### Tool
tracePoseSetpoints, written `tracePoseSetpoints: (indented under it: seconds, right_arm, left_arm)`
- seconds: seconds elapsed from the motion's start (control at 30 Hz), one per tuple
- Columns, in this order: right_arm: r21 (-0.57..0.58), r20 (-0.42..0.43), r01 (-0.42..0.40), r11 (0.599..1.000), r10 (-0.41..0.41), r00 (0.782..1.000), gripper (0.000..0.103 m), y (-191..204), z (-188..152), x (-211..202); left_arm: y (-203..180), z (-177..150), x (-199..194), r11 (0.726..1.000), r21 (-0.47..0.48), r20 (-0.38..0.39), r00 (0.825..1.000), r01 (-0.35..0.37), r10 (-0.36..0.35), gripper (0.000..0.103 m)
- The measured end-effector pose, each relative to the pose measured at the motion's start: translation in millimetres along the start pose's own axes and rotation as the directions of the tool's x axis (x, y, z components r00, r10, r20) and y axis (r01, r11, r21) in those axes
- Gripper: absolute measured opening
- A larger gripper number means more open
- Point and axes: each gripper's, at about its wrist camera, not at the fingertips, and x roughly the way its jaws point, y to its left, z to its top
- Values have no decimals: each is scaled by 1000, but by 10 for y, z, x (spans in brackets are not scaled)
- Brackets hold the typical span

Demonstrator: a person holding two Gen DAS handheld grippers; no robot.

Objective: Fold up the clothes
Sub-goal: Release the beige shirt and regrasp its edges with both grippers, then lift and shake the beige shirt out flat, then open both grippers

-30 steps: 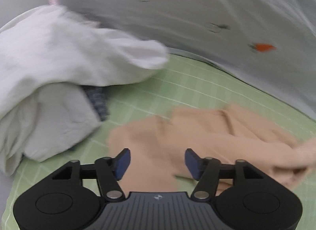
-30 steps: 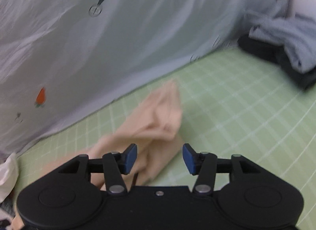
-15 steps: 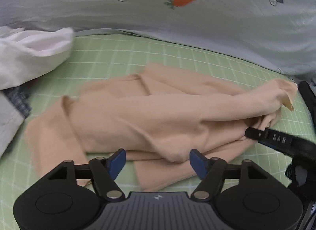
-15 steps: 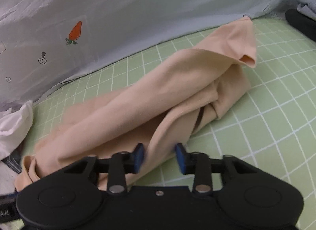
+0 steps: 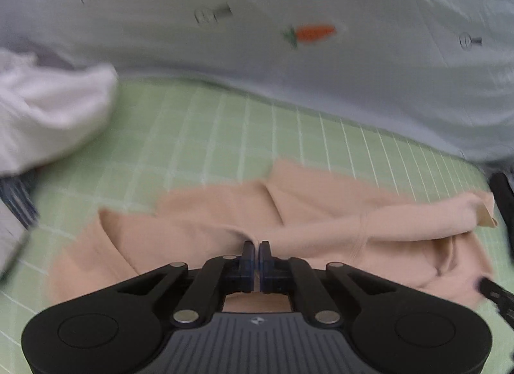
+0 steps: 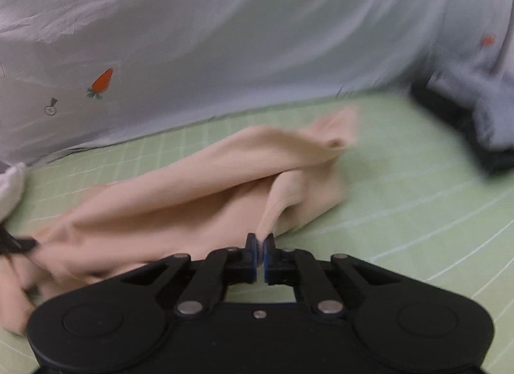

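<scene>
A crumpled beige garment (image 5: 321,223) lies on the green checked mat (image 5: 199,136). My left gripper (image 5: 256,245) is shut on a pinch of its near edge. In the right wrist view the same beige garment (image 6: 192,187) stretches from the left edge towards the middle, and my right gripper (image 6: 261,239) is shut on a fold of it that rises to the pads. The tip of the right gripper (image 5: 491,289) shows at the right edge of the left wrist view, against the garment's end.
A pale sheet with carrot prints (image 5: 314,33) drapes along the back of the mat. A white garment pile (image 5: 48,110) sits at the left, with dark checked cloth (image 5: 16,200) under it. Grey and black clothes (image 6: 475,117) lie at the far right.
Both grippers have gone from open to shut on the beige garment. The left one moved in onto its near edge; the right one closed on a fold and pulled back slightly.
</scene>
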Motion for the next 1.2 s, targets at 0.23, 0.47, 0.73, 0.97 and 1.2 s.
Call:
tracePoseSetpoints:
  seconds: [0.23,0.47,0.73,0.97,1.2]
  right_arm:
    - [-4,128,143,990,-141,982,3,-322,319,-98]
    - [-88,96,102,991,-93,991,34,-84,354,107]
    - [20,-116,46,999,-44,992,52,-91,-202,182]
    - [38,-223,22,999,-13,975,52,-82,-469,250]
    - [63,-232,-48,997,62,971,8,-123,-542,188]
  left_arm:
    - [352,351,-364,987,-66,166,974,-147,156,4]
    - [519,182,-206,969,-118,80,971,-216,226,19]
    - [409,-333,-217,993,-75,-16,996,-89,88,59]
    - [228,-552,-3,995,50,-67,993,-92,95,67]
    - [83,-785,60,986,140,-99,989,-92,107,6]
